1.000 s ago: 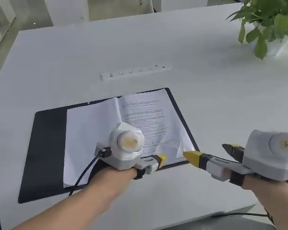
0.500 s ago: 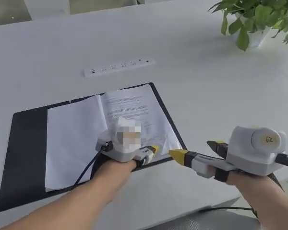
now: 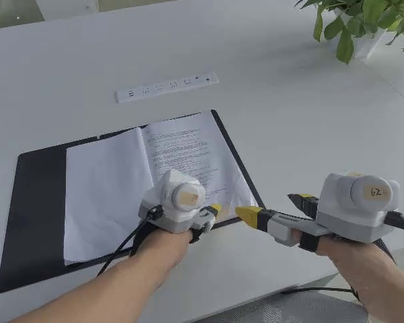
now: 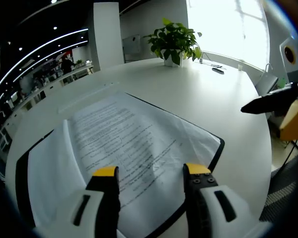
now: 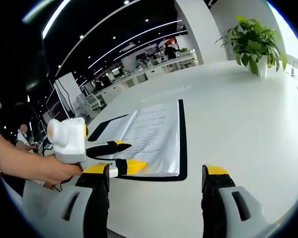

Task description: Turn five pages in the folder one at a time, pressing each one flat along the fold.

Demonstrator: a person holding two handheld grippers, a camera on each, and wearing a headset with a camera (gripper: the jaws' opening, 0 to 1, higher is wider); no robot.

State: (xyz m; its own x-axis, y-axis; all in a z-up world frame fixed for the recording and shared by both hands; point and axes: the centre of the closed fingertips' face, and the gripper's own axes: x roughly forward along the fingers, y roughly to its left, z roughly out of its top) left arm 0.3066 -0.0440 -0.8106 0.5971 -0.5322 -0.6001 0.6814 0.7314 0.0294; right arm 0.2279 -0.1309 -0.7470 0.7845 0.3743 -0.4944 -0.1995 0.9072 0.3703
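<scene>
The black folder (image 3: 27,222) is lying open near the front of the white table (image 3: 310,121), printed page (image 3: 188,155) showing. The left gripper (image 4: 150,171) is hanging over the page's near edge, jaws apart. The right gripper (image 5: 156,169), jaws also apart, is pointing at it from beside the folder. A power strip (image 3: 167,87) is lying beyond the folder, and a potted plant (image 3: 363,20) is standing further off in an open-plan office.

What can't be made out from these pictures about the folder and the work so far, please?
1. Text on the printed page: too small to read in every view.
2. That page's lower edge near the fold: head view, hidden behind the left gripper and the hand holding it.
3. Whether its tips touch the page: unclear in the left gripper view.
4. Plant: cut off by the head view's top edge.
5. Pages already turned: not countable.
</scene>
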